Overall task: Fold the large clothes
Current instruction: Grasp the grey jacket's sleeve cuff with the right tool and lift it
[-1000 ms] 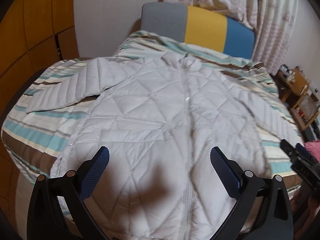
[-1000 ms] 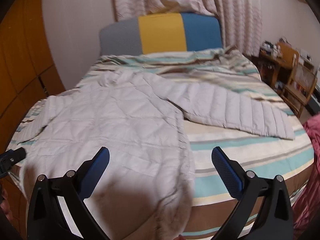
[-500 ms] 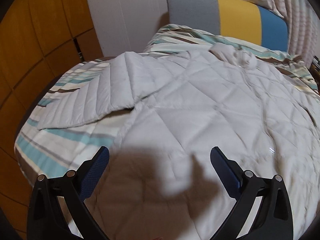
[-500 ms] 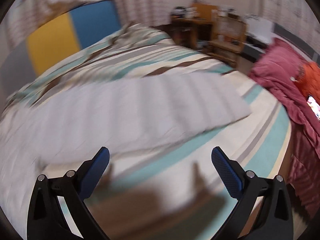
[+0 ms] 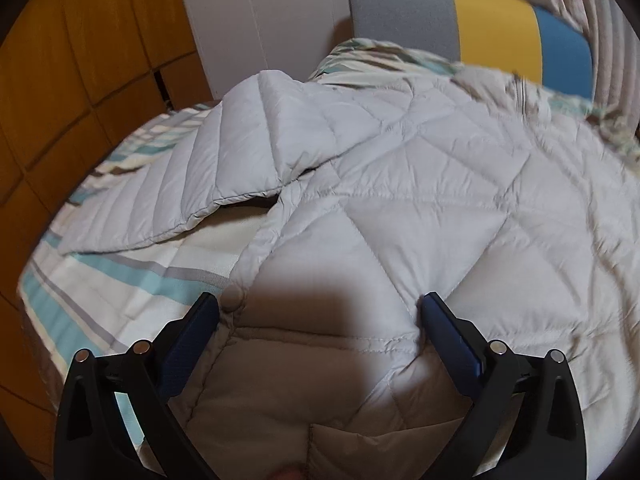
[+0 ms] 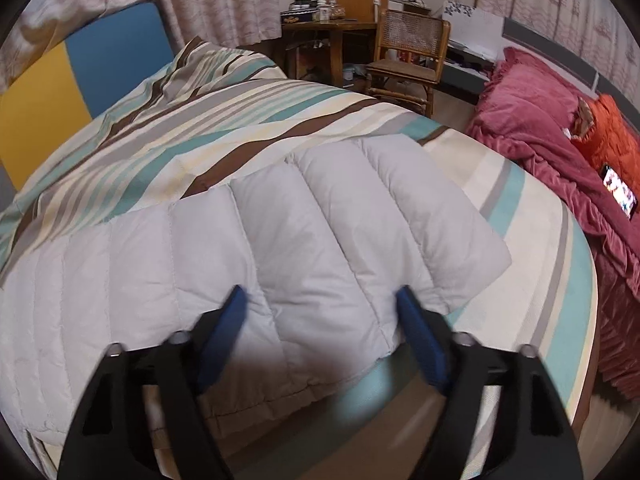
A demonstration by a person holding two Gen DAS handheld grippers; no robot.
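Note:
A pale grey quilted down jacket (image 5: 400, 200) lies spread flat on a striped bed (image 5: 120, 280). In the left wrist view its left sleeve (image 5: 208, 168) runs out toward the bed's left edge. My left gripper (image 5: 320, 312) is open, low over the jacket's lower left side edge, the fingers straddling the fabric. In the right wrist view the jacket's other sleeve (image 6: 320, 232) lies across the bed with its cuff end to the right. My right gripper (image 6: 322, 300) is open, its blue fingers (image 6: 420, 336) down on the sleeve near the cuff, straddling it.
A grey, yellow and blue headboard (image 5: 480, 28) stands at the far end. Wooden wall panels (image 5: 80, 80) are on the left. To the right stand a wooden chair (image 6: 412, 52), a cluttered desk (image 6: 320, 24) and a red blanket (image 6: 540, 128) with a lit phone (image 6: 620, 196).
Both grippers have dropped closer to the jacket. The left moved toward the lower left side edge. The right swung right and down onto the far sleeve near its cuff.

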